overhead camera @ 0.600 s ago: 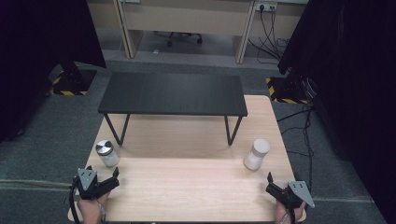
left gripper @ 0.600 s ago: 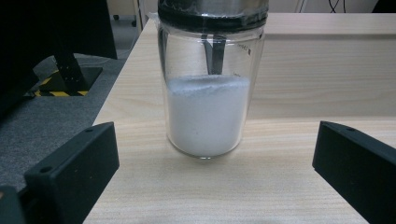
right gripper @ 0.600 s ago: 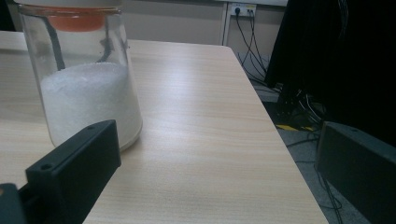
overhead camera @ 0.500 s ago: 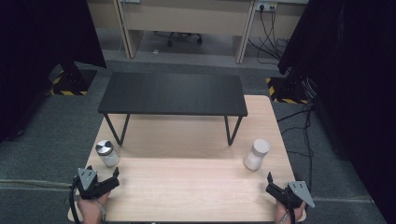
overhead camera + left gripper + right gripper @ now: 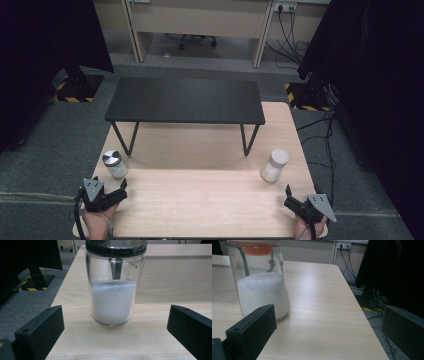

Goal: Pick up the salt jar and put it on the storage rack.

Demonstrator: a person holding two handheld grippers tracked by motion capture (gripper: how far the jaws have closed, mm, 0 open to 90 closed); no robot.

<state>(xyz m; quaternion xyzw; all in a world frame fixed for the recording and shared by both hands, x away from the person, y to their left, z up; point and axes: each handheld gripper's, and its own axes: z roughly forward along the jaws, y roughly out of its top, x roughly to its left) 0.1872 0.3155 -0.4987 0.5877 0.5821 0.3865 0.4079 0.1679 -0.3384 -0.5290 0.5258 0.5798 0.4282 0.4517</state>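
Two glass jars of white powder stand upright on the wooden counter, the black-lidded jar just ahead of the wide-open left hand-held gripper, the other jar near the wide-open, empty right hand-held gripper.

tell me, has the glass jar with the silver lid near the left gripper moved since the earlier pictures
No. The glass jar with the silver lid stands in the same spot, just in front of the left leg of the black bench, as in the earlier high views.
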